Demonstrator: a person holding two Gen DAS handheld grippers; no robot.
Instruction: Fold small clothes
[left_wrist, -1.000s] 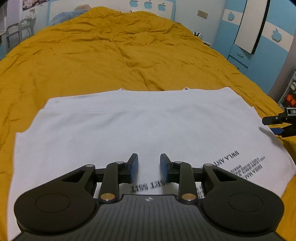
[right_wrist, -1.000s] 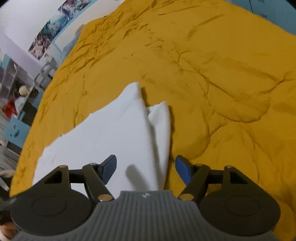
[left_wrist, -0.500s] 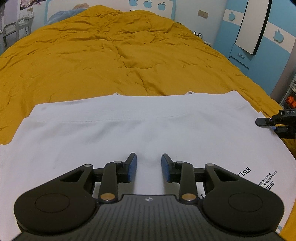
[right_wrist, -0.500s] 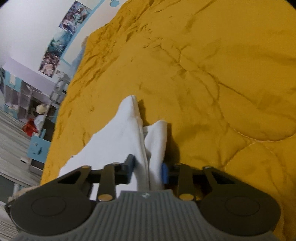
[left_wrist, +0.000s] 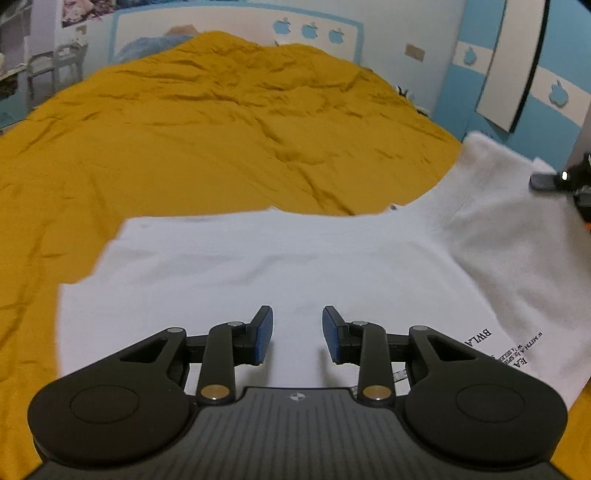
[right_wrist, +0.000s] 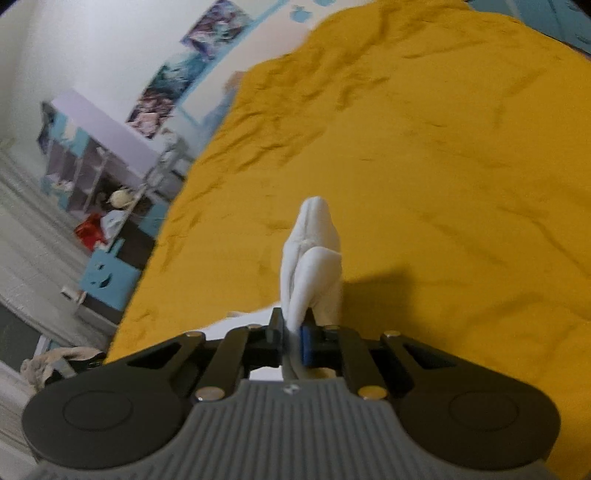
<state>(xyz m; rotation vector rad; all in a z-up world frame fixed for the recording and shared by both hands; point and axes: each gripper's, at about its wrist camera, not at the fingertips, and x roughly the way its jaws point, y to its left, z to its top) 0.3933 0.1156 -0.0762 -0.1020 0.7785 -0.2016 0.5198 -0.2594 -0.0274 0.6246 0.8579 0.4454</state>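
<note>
White T-shirt: lies spread on mustard-yellow bedspread, printed black lettering near right hem; right side raised off bed.
Right gripper: jaws clamped on bunched edge of shirt, white fabric standing up between pads.
Left gripper: jaws partly apart, nothing between them, hovering above shirt middle.
Progress: early. Judged first fold just begun, one side lifted, not yet laid over. No finished crease visible.
Remaining: carry lifted side across, fold opposite side, fold lengthwise, smooth.
</note>
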